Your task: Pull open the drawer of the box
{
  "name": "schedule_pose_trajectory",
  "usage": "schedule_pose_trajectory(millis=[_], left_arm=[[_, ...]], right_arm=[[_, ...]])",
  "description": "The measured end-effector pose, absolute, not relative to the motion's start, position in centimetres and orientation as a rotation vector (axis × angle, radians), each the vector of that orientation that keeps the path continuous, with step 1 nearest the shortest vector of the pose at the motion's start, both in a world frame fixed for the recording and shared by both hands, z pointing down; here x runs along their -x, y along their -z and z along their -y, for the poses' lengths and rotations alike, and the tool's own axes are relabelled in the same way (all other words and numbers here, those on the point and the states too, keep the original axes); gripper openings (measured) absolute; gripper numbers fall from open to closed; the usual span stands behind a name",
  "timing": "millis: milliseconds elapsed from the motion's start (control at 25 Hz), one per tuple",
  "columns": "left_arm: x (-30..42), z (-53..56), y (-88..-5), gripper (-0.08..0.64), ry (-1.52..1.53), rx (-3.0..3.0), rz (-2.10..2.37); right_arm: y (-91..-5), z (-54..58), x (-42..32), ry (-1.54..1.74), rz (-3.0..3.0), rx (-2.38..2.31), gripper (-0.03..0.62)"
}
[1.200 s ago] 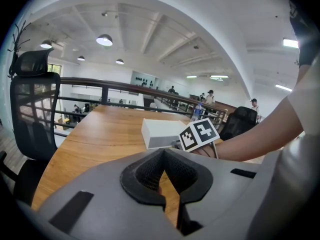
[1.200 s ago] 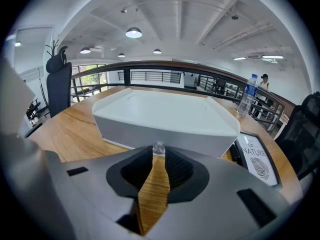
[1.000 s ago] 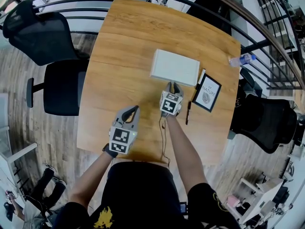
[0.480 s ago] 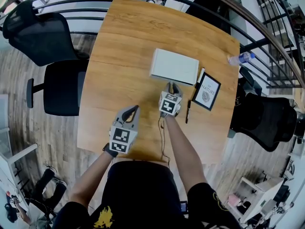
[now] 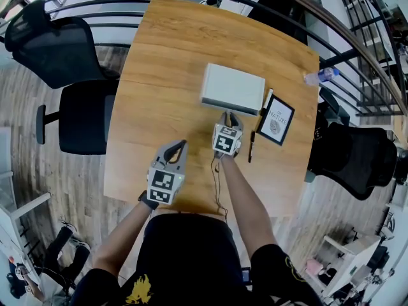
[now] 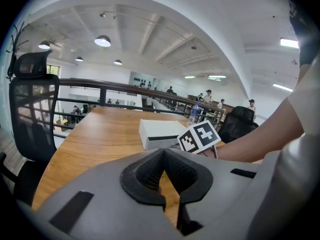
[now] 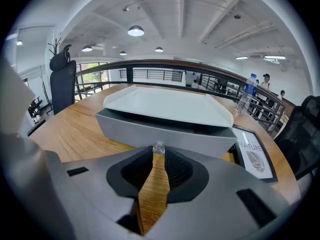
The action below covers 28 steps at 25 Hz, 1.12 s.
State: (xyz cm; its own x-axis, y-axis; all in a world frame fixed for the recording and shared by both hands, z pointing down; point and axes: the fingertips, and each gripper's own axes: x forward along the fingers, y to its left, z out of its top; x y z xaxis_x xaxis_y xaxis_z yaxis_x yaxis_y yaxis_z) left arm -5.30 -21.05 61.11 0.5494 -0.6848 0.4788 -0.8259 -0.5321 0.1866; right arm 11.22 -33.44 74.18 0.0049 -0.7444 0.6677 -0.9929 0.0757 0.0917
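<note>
Neither tool has shifted since the earlier frame: right tool [image 5: 231, 115] clamped on the knob [image 7: 158, 147] of the drawer [image 7: 165, 134]; left tool [image 6: 163, 153] closed, empty, above the bench [image 5: 159, 75].

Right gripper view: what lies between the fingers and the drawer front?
Only a small clear knob on the drawer, pinched between the fingers; this view shows it.

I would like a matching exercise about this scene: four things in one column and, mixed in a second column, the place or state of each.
Things:
1. right gripper
2. left gripper
3. framed picture
4. water bottle

Places or states:
A. at the far right corner of the table
B. shut on the drawer knob
C. right of the box in the head view
D. shut, holding nothing

Pairs: 1-B, 2-D, 3-C, 4-A
</note>
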Motion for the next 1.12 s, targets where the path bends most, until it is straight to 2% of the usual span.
schedule_pose_trajectory(millis=[1120], left_arm=[[5.1, 18.5, -60.8, 0.017, -0.478, -2.405, 1.221]], right_arm=[[-74.8, 26.7, -10.5, -0.596, 1.791, -1.671, 0.071]])
